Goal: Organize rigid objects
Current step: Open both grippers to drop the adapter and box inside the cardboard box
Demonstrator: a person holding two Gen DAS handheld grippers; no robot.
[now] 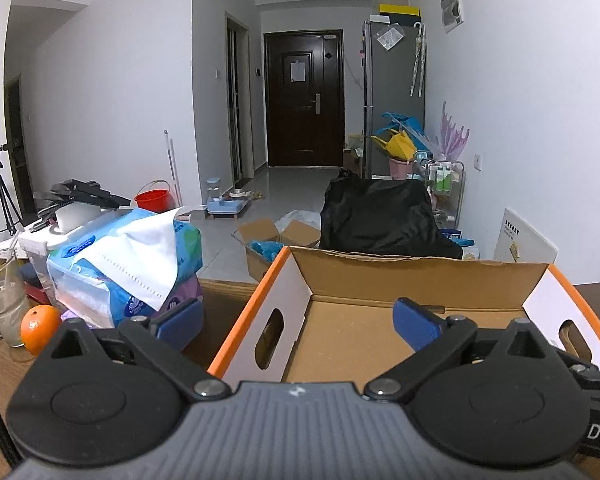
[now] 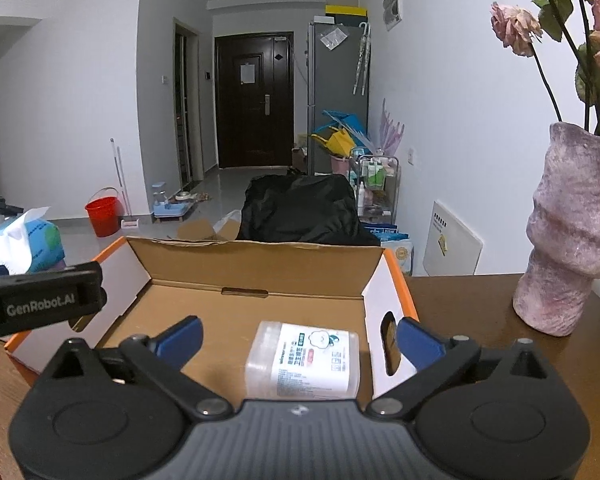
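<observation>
Clear plastic container: lies on its side on the floor of the cardboard box, near right corner, long axis running near-to-far. Right gripper: jaws apart, empty, straddling it, evidently nearer. Left gripper: jaws apart, empty, astride the box's left wall.

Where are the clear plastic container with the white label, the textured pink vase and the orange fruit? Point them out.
Clear plastic container with white label (image 2: 314, 360): right wrist view, on its label.
Textured pink vase (image 2: 572, 236): right wrist view, mid body.
Orange fruit (image 1: 39, 329): left wrist view, centre of peel.
</observation>
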